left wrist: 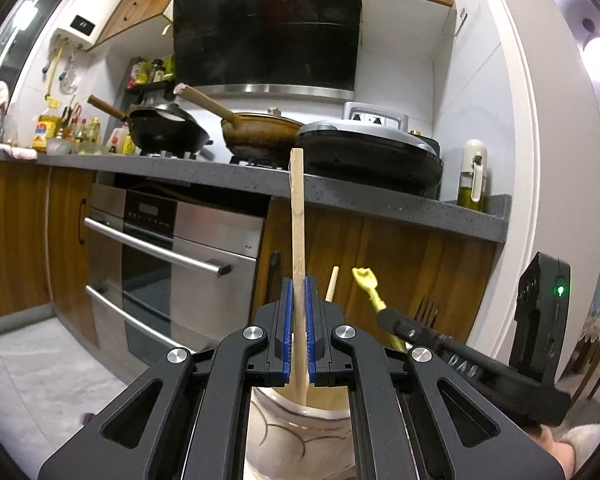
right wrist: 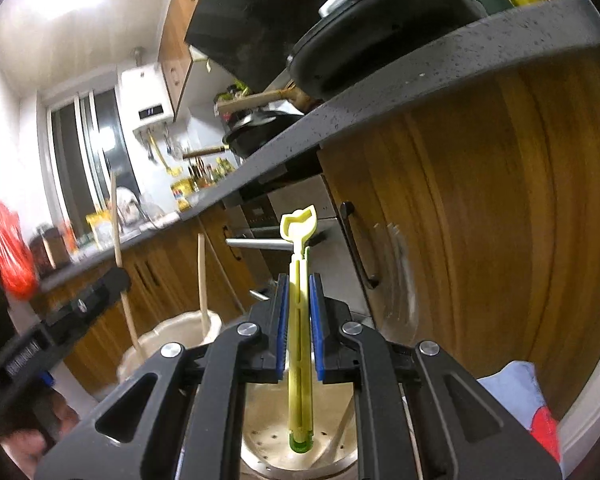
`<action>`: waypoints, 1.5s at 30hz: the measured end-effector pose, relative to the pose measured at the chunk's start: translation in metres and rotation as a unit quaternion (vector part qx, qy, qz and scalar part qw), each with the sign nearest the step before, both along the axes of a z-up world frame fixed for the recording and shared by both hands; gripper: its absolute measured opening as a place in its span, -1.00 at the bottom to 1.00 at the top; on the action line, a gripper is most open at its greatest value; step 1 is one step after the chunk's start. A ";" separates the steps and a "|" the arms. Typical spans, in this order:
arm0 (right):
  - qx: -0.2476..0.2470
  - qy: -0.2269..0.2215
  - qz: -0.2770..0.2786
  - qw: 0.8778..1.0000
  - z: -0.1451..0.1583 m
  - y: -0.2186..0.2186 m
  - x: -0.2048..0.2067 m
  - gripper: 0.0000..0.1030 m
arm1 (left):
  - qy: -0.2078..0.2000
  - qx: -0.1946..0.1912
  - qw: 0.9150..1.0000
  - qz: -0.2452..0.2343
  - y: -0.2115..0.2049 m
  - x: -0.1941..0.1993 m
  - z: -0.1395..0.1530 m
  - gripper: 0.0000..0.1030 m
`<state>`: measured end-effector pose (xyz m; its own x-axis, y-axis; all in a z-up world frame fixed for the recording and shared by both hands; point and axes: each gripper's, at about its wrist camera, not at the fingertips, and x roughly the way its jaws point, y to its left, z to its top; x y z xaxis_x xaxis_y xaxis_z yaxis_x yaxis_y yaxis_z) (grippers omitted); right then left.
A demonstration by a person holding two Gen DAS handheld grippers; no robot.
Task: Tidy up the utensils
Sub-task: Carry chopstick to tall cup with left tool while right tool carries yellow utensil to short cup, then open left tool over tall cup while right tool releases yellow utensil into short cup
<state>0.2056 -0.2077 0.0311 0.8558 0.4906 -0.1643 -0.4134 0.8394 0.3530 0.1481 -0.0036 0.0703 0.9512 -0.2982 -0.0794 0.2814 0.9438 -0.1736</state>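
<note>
Left gripper [left wrist: 299, 320]: fingers pinching a wooden stick [left wrist: 298, 216], upright, lower end inside the cream ceramic holder [left wrist: 300, 432].
Right gripper [right wrist: 299, 328]: fingers pinching a yellow-green plastic utensil [right wrist: 299, 320], its tip over a perforated metal strainer [right wrist: 268, 440].
Second wooden stick [right wrist: 202, 280]: standing in the holder.
Dark fork [left wrist: 426, 306]: beside the right gripper.

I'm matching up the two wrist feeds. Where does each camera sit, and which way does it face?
Left wrist: on the left gripper, facing the stove counter; its pads clamp a wooden chopstick over a ceramic holder.
Right wrist: on the right gripper, tilted, facing the cabinets; it clamps a yellow-green utensil over a perforated holder.
Shared: each view shows the other gripper and both clamped utensils.
</note>
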 end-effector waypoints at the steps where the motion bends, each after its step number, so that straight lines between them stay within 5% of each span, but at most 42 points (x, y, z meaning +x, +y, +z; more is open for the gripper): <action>1: -0.013 -0.005 -0.001 1.000 0.000 0.003 -0.002 -0.80 | 0.002 0.000 1.000 -0.001 0.000 0.001 -0.001 -0.88; 26: -0.093 0.001 -0.015 0.996 -0.007 0.003 -0.047 -0.80 | 0.038 0.020 0.999 -0.021 -0.004 0.009 -0.011 -0.87; 39: -0.084 0.022 -0.012 0.996 -0.008 0.000 -0.037 -0.80 | 0.027 0.025 0.999 -0.021 -0.008 0.004 -0.010 -0.87; 42: -0.089 0.034 -0.002 0.995 -0.010 0.003 -0.031 -0.80 | 0.027 0.016 0.999 -0.021 -0.005 0.004 -0.011 -0.64; 45: -0.091 0.037 -0.002 0.995 -0.011 0.002 -0.030 -0.80 | 0.026 0.013 0.999 -0.018 -0.004 0.003 -0.010 -0.64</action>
